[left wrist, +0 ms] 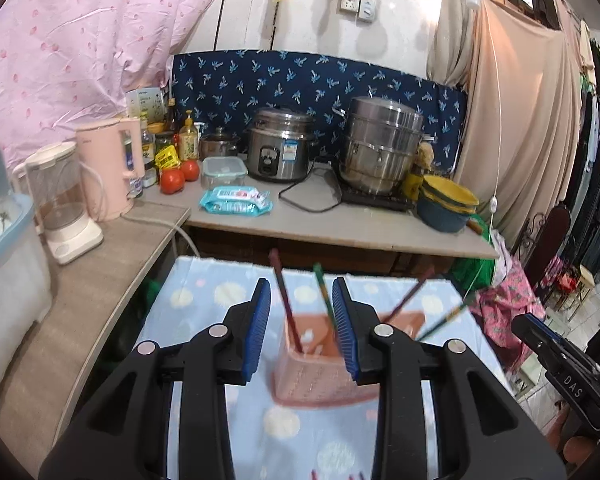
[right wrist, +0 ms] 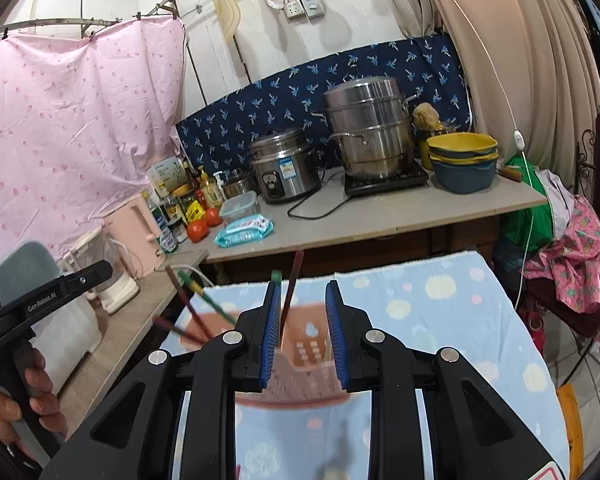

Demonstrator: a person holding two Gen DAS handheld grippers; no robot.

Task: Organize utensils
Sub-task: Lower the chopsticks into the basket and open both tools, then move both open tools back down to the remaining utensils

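The pink holder (left wrist: 320,364) stands on the spotted cloth (left wrist: 204,312), chopsticks (left wrist: 286,300) inside; both the left hand-held gripper (left wrist: 302,330) and right hand-held gripper (right wrist: 302,334) are released, empty; a careless nudge could tip it.

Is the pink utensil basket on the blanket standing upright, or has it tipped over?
Upright. The pink utensil basket sits base-down on the dotted blanket, its opening facing up, with chopsticks leaning out of the top.
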